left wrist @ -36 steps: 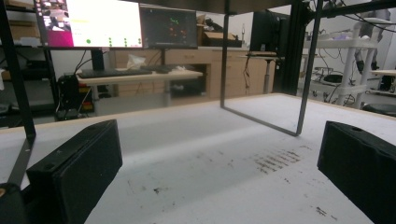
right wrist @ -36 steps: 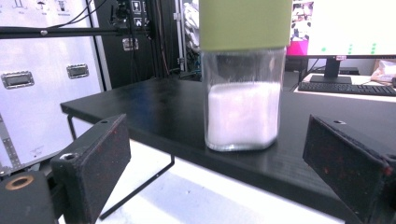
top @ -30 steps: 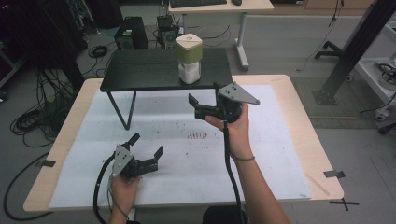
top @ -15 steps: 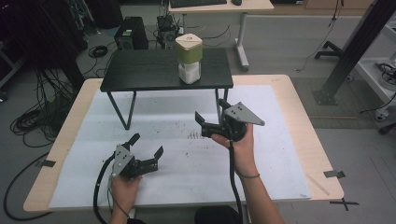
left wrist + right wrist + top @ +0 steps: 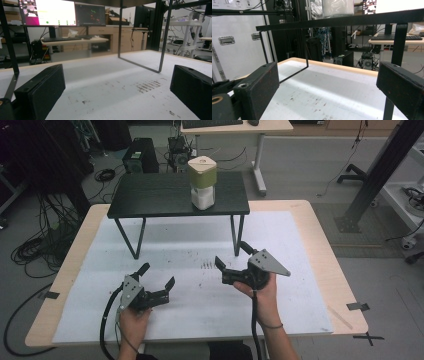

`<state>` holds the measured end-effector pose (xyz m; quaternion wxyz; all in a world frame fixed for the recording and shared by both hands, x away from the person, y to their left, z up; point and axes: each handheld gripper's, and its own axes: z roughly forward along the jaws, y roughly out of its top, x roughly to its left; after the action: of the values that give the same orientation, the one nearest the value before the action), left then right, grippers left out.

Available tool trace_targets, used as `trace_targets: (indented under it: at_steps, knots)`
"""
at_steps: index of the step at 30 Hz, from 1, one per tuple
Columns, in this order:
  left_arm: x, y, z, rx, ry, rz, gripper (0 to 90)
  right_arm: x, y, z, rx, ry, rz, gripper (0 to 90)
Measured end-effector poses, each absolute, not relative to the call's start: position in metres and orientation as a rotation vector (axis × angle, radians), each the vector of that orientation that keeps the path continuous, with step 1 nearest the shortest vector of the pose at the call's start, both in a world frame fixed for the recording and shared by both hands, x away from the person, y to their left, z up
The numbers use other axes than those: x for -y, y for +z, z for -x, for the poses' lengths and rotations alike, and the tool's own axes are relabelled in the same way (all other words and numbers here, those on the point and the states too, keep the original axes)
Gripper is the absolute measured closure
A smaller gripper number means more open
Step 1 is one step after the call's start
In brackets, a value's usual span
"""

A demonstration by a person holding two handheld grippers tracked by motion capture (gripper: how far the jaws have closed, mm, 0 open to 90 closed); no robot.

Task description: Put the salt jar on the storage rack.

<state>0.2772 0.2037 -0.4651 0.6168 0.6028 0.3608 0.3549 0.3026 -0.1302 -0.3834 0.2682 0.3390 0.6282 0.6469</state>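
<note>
Black jaws of the left gripper point(image 5: 156, 277) stand spread above the white table cover point(image 5: 190, 245), pinching nothing. Farther right, the right gripper point(image 5: 231, 255) (its jaws have just been opening) is spread wide and empty. Well beyond, the green-lidded container point(image 5: 202, 183) stands upright on the black side table point(image 5: 150, 195).
</note>
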Motion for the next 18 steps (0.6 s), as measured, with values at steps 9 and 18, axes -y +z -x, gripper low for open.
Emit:
trace_targets:
  at_steps: [9, 18]
  knots:
    - [-0.204, -0.465, -0.277, -0.831, 0.817, -1.388, 0.2, 0.138, -0.404, -0.293, -1.695, 1.771, -0.908, 2.9]
    - [-0.204, -0.465, -0.277, -0.83, 0.817, -1.389, 0.2, 0.144, -0.425, -0.286, -1.714, 1.774, -0.905, 2.9]
